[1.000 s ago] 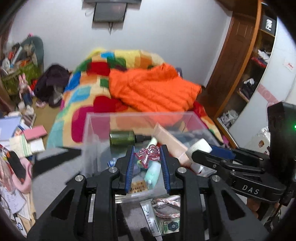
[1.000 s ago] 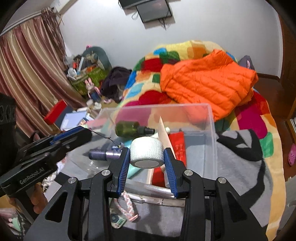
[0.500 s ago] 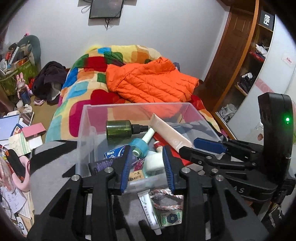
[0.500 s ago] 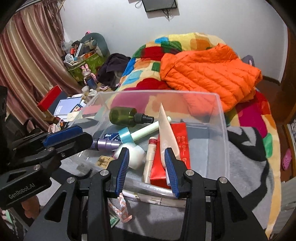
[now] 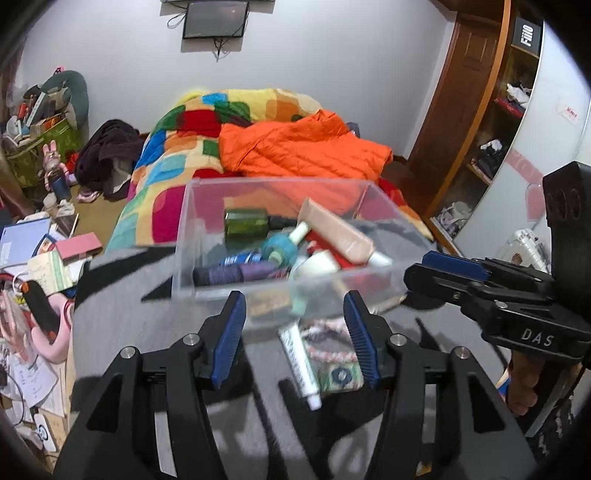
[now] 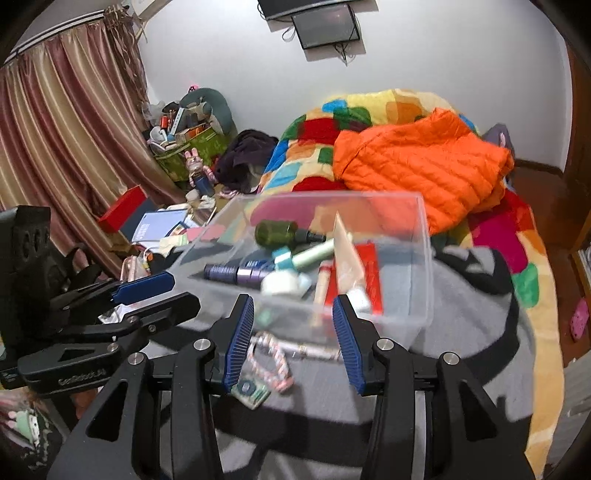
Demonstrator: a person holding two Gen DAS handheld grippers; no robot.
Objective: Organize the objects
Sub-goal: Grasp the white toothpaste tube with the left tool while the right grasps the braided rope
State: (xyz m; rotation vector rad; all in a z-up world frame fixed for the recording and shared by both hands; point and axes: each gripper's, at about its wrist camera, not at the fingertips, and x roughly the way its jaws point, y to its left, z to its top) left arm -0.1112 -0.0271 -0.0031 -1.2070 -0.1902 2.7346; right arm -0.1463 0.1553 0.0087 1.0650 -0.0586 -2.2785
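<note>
**Both grippers empty by the clear box**

Bedroom walls are white, and a screen (image 5: 215, 18) hangs high on the far wall. On the bed lies a blanket of many colours (image 5: 192, 129) with an orange puffy jacket (image 5: 303, 147) on top. Striped curtains (image 6: 55, 147) hang at the side in the right wrist view.

A grey cloth (image 5: 118, 295) covers the near end of the bed. On it stands a clear plastic box (image 5: 184, 236). Inside the box lie a green bottle (image 5: 245, 223), a purple tube (image 5: 236, 274), a teal-capped tube (image 5: 282, 249), a peach tube (image 5: 334, 232), a white roll (image 6: 280, 283) and a red packet (image 6: 373, 266), all heaped together.

Just in front of the box, on the grey cloth, lie a white tube (image 5: 297, 363), a pink and white braided cord (image 5: 330, 343) and a small patterned packet (image 5: 341, 376).

The left gripper (image 5: 293, 338) hangs over these three things. Its jaws have just been opening and now stand partly apart, with nothing between the pads.

The right gripper (image 6: 293, 341) hangs over the near wall of the box. Its jaws have also just been opening a little and stand partly apart, holding nothing. The cord shows below them on the cloth.

Each gripper can be seen from the side in the other one's view.
</note>
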